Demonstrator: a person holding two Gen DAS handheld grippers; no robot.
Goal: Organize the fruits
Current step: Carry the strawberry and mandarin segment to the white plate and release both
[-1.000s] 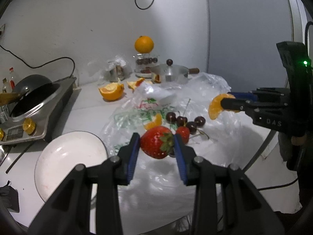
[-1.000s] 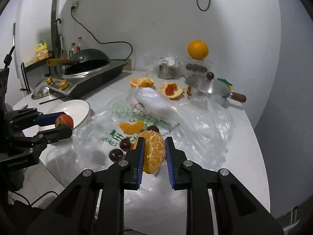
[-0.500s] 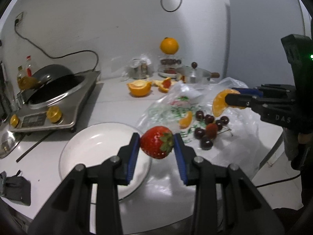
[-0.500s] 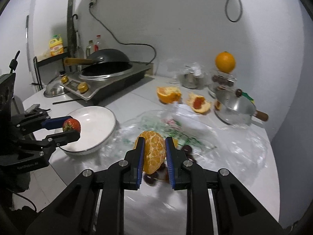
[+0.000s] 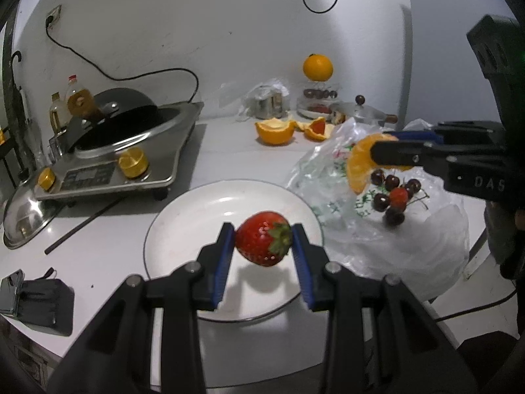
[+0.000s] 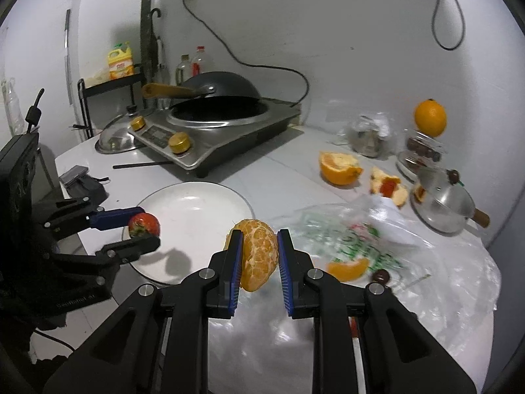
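My left gripper (image 5: 264,244) is shut on a red strawberry (image 5: 263,242) and holds it above the near part of a white plate (image 5: 183,226). In the right wrist view the left gripper (image 6: 144,229) hangs over the plate's (image 6: 197,207) left rim. My right gripper (image 6: 260,259) is shut on a peeled orange piece (image 6: 259,257), held above the table between the plate and a clear plastic bag (image 6: 426,262). From the left wrist view the orange piece (image 5: 361,164) hangs over the bag (image 5: 410,239), which holds several cherries (image 5: 390,193) and a small strawberry (image 5: 398,196).
An induction cooker with a black wok (image 5: 124,144) stands at the back left, a steel lid (image 5: 23,210) beside it. Orange peels (image 5: 275,129), a whole orange (image 5: 317,67) on a container and a small lidded pot (image 6: 443,203) sit at the back. A dark pouch (image 5: 42,302) lies at the near left edge.
Both grippers have moved left with their fruit. The strawberry has gone from above the bag to above the plate, and the orange piece has come toward the plate's right rim.
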